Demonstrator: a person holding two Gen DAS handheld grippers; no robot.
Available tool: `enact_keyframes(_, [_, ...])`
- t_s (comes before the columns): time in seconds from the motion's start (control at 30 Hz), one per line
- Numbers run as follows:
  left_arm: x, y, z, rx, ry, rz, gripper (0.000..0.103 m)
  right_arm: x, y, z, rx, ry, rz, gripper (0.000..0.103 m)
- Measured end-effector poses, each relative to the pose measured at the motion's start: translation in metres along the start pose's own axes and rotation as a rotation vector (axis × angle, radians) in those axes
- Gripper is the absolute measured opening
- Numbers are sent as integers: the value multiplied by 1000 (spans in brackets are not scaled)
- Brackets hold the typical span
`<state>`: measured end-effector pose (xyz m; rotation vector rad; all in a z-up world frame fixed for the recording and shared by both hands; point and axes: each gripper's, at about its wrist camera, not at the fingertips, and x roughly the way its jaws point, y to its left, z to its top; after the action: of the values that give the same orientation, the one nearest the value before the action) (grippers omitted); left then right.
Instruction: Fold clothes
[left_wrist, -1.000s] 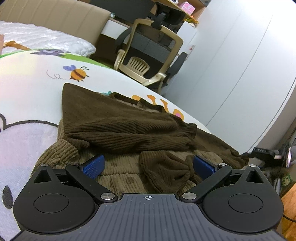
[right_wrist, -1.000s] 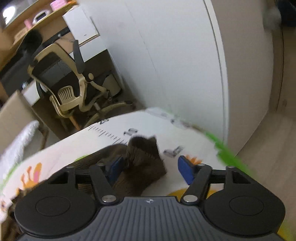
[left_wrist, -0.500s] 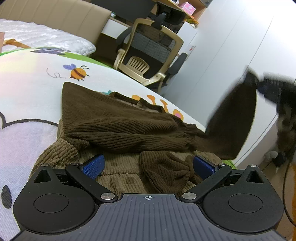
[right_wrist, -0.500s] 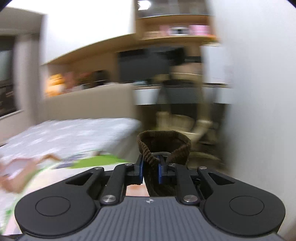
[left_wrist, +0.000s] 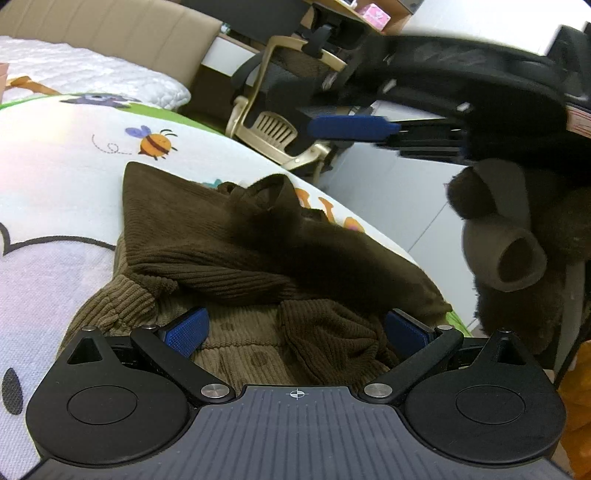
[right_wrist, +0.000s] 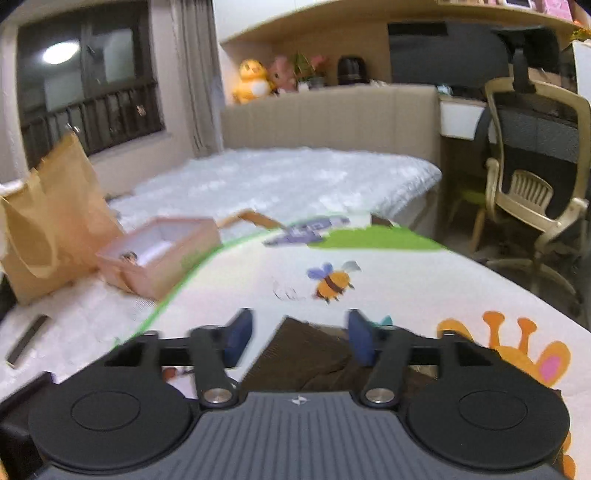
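Note:
A brown corduroy garment (left_wrist: 192, 254) lies bunched on the cartoon play mat (left_wrist: 55, 177). One dark sleeve (left_wrist: 325, 254), blurred, drapes across its top. My left gripper (left_wrist: 295, 332) is open and low over the near hem, with cloth between its pads but not clamped. In the left wrist view, my right gripper hovers above the garment's far side, one blue pad (left_wrist: 351, 127) showing, held by a hand in a fuzzy brown sleeve (left_wrist: 498, 236). In its own view the right gripper (right_wrist: 299, 338) is open, with the garment's edge (right_wrist: 303, 356) just below it.
A beige office chair (right_wrist: 535, 173) stands beyond the mat's right edge, and a white quilted bed (right_wrist: 295, 177) lies behind. A pink open box (right_wrist: 159, 251), a paper bag (right_wrist: 48, 229) and a dark flat object (right_wrist: 27, 341) sit at the left. White cabinet doors (left_wrist: 399, 192) are close on the right.
My right gripper closed on the sleeve cuff, swung it up and over the garment, then opened and let it go. The left gripper has stayed where it was, open.

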<state>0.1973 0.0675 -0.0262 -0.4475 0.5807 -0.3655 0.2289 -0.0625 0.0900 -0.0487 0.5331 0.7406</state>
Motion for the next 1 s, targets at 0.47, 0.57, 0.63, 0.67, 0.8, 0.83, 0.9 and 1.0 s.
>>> enact_keyframes(0.47, [11, -15, 1, 85, 58, 57, 103, -92, -154, -121, 521, -169, -159, 84])
enact_keyframes(0.57, [14, -21, 2, 125, 87, 82, 103, -94, -178, -152, 641, -195, -126, 86])
enact_keyframes(0.63, [15, -25, 2, 149, 106, 96, 103, -90, -187, -162, 689, -173, -117, 87])
enact_keyframes(0.67, [16, -27, 3, 157, 115, 104, 103, -88, -190, -165, 706, -154, -116, 87])
enact_keyframes(0.8, [1, -34, 15, 140, 120, 112, 103, -84, -187, -164, 698, -133, -109, 94])
enact_keyframes(0.83, [-7, -38, 20, 148, 88, 119, 103, -83, -186, -164, 693, -130, -107, 95])
enact_keyframes(0.9, [-19, -45, 31, 156, 30, 135, 103, -82, -184, -162, 683, -123, -103, 97])
enact_keyframes(1.0, [-15, -46, 55, 114, -3, 182, 103, -81, -183, -162, 678, -120, -102, 98])
